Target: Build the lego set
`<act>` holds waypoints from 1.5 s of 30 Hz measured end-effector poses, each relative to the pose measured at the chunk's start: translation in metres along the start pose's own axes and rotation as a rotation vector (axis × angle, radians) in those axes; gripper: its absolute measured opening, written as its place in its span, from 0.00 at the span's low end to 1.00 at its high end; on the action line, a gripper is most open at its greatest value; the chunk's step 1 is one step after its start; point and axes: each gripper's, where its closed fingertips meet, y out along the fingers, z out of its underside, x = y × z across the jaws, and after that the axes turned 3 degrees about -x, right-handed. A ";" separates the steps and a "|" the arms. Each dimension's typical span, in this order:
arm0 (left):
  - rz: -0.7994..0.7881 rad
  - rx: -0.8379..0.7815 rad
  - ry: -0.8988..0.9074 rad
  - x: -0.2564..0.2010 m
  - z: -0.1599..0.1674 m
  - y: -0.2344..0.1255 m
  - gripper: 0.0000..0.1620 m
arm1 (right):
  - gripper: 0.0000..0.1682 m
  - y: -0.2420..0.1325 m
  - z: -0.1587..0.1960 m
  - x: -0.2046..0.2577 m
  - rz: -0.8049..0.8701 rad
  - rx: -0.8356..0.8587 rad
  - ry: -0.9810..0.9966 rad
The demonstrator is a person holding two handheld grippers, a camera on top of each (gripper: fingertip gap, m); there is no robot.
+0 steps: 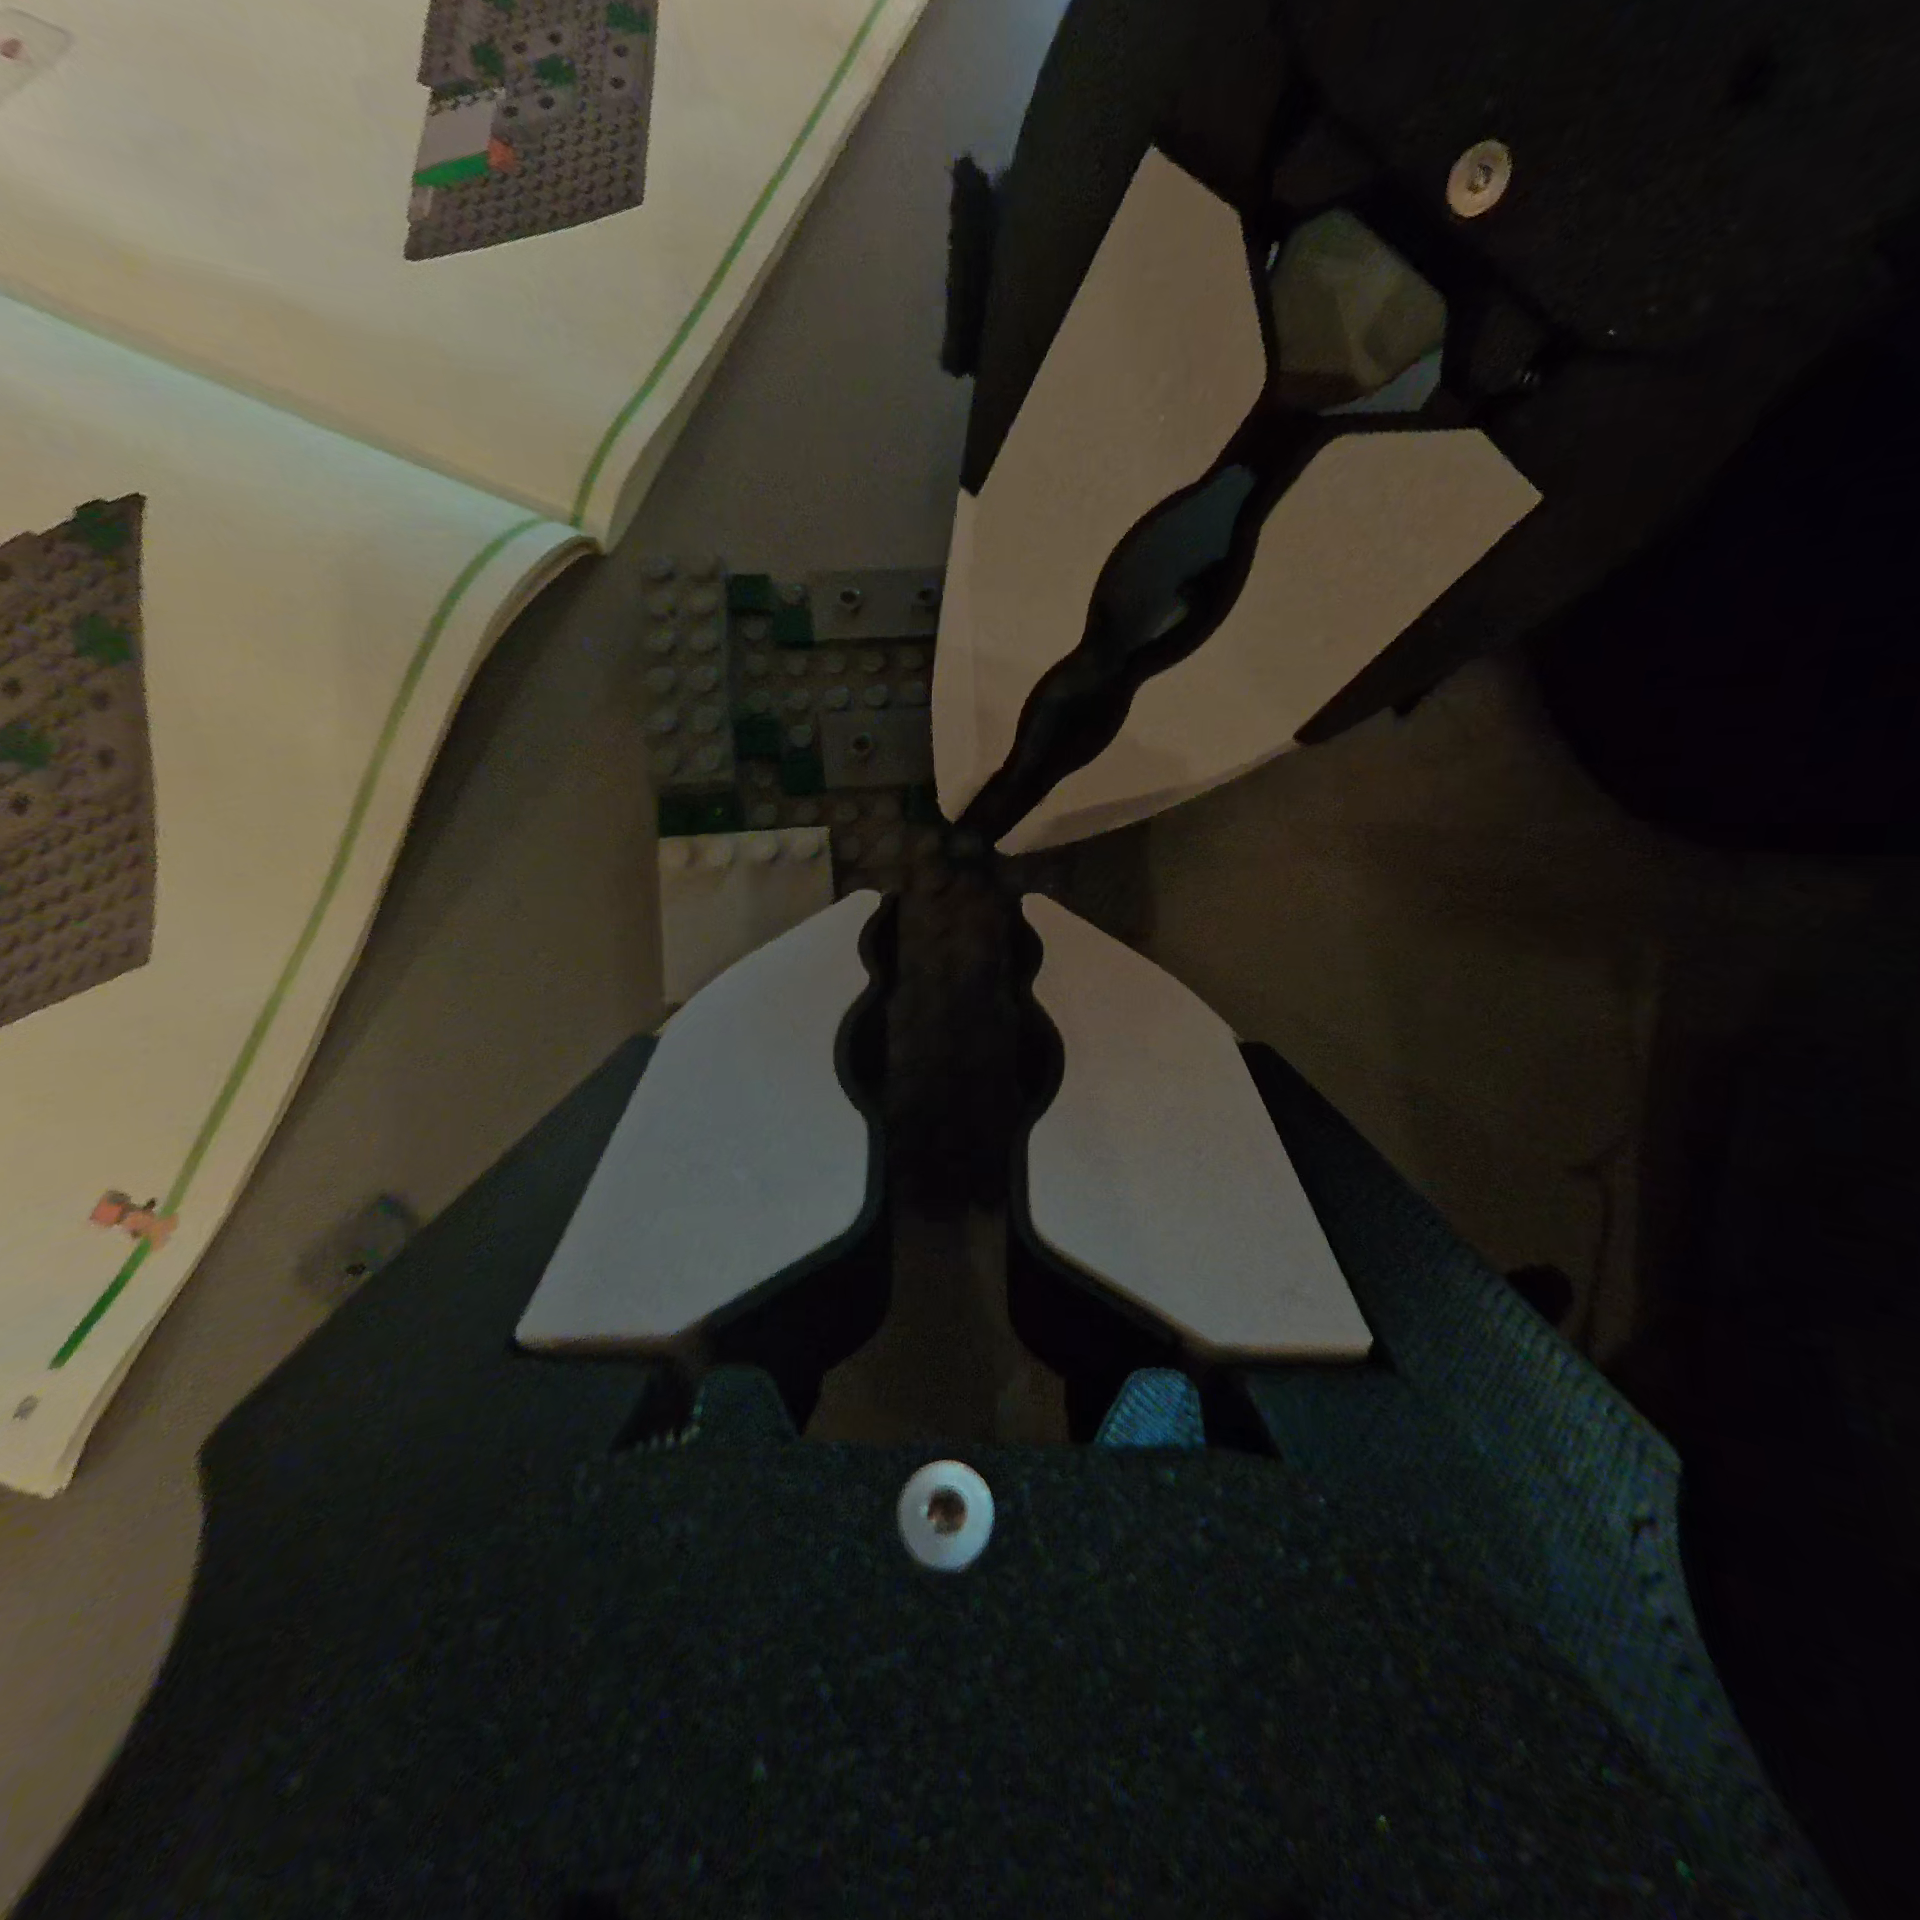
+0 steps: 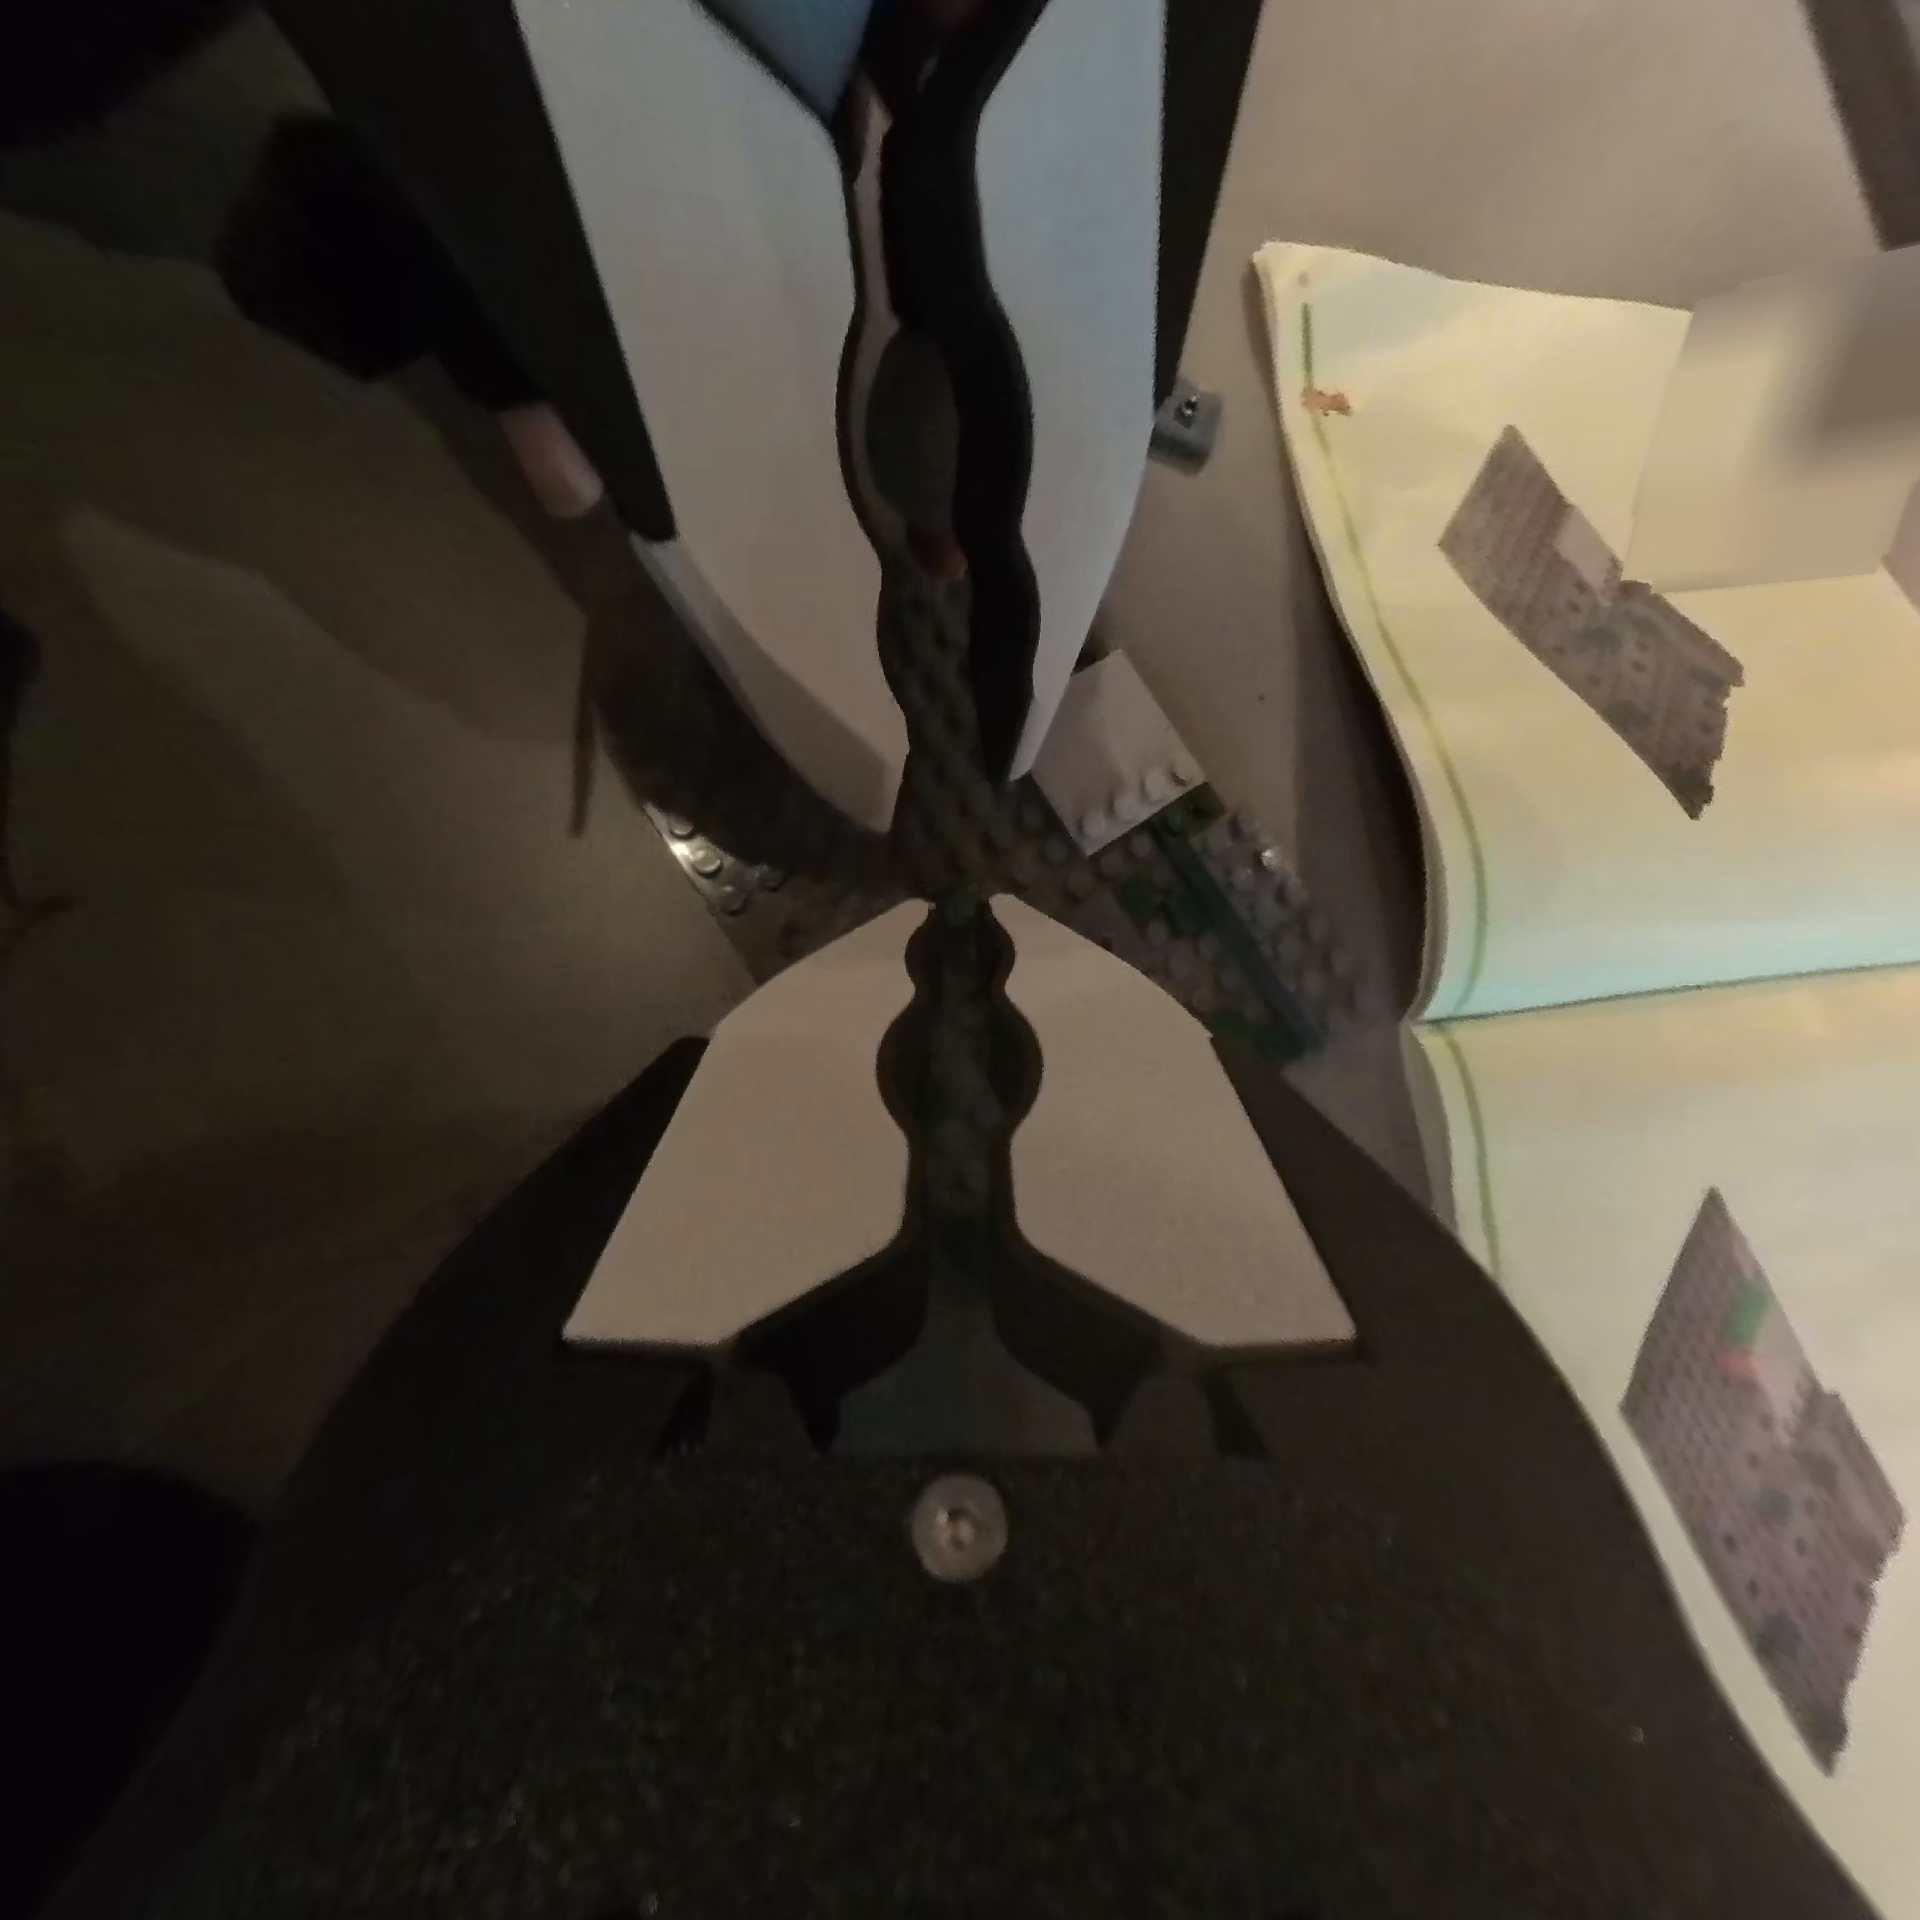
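A grey studded Lego baseplate [image 1: 862,675] lies on the brown table. It carries small green pieces, lighter grey plates and a white sloped brick [image 1: 748,904]. My left gripper [image 1: 948,899] hovers over the plate's near edge, its jaws a narrow gap apart and empty. My right gripper [image 1: 977,836] comes in from the upper right, its tips closed together on the plate's studs just ahead of the left's. In the right wrist view, my right gripper [image 2: 956,906] pinches a tiny green piece on the baseplate [image 2: 1278,935]. The left gripper [image 2: 961,795] is opposite it and the white brick [image 2: 1127,758] is beside it.
An open instruction booklet [image 1: 260,623] lies left of the plate; it is on the right in the right wrist view [image 2: 1558,831]. A small loose grey piece [image 1: 353,1247] sits on the table near the booklet [image 2: 1184,421]. A person's fingertip [image 2: 551,468] shows by the left gripper. My left and right fingertips are right by each other.
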 end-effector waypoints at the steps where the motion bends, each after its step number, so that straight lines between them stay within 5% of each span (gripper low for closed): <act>1: 0.000 -0.001 -0.001 0.000 0.000 -0.001 0.12 | 0.03 0.000 0.000 0.000 -0.014 0.007 -0.011; 16: -0.011 -0.018 0.001 0.004 0.001 -0.010 0.12 | 0.04 0.003 0.000 0.003 -0.236 0.106 -0.150; 45: 0.000 -0.016 0.002 0.002 0.004 -0.009 0.13 | 0.04 0.000 0.000 0.005 -0.408 0.121 -0.170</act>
